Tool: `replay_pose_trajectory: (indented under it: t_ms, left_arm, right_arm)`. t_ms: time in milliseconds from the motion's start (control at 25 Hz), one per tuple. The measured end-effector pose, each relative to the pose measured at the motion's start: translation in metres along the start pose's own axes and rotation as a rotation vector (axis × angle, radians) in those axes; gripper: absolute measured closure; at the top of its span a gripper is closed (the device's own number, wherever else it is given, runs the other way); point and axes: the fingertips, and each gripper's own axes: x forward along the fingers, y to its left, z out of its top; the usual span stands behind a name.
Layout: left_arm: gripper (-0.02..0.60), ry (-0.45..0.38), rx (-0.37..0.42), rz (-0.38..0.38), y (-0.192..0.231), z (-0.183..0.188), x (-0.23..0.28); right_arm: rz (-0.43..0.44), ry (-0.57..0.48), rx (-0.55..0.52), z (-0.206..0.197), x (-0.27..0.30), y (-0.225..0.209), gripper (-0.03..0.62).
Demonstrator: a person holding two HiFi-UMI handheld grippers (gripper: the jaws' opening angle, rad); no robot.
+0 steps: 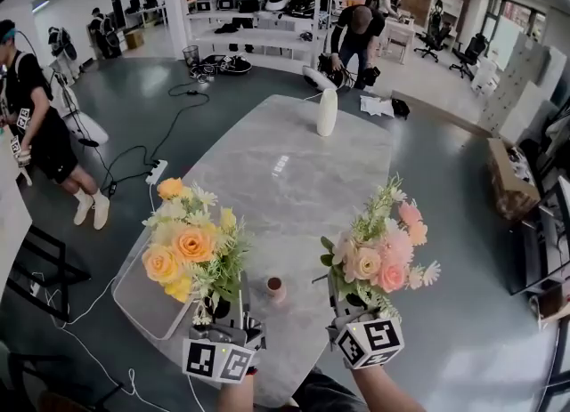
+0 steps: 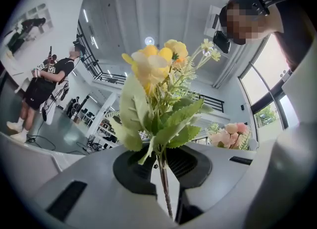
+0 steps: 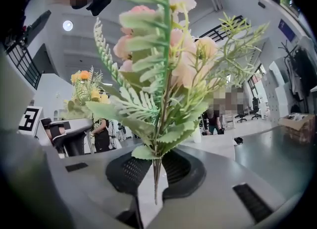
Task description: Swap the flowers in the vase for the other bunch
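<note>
Left tongs (image 2: 166,188) clamped on yellow bunch (image 2: 158,74) stems, right tongs (image 3: 156,188) clamped on pink bunch (image 3: 163,60), white vase (image 1: 328,113) beyond

The left gripper (image 2: 166,181) clamps the thin stem of a yellow flower bunch (image 2: 156,69), which stands upright. A pink bunch (image 2: 229,134) shows low at right. A person in black (image 2: 47,79) stands far left.
</note>
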Motion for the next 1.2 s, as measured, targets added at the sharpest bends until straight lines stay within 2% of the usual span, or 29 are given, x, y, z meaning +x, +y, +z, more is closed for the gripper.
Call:
replay_pose_trajectory:
  t_ms: [280,600,760,1040,1200]
  left_arm:
    - [0.520,0.002,0.019,-0.003,0.007,-0.011,0.021]
    - [0.520,0.065,0.052,0.005,-0.002,-0.055,0.028]
    - [0.522,0.101,0.079,0.011,0.003,-0.072,0.022]
    - [0.522,0.146,0.080,0.038,0.001,-0.102,0.012]
    - [0.521,0.172,0.112,0.040,0.001,-0.112,0.012]
  right_arm:
    - [0.047,0.013,-0.004,0.001,0.019,0.005,0.523]
    - [0.082,0.043,-0.029,-0.009,0.027,0.000,0.523]
    - [0.098,0.048,-0.012,-0.017,0.033,0.008,0.523]
    - [0.134,0.059,-0.009,-0.026,0.027,0.013,0.523]
    - [0.137,0.061,0.002,-0.029,0.026,0.011,0.523]
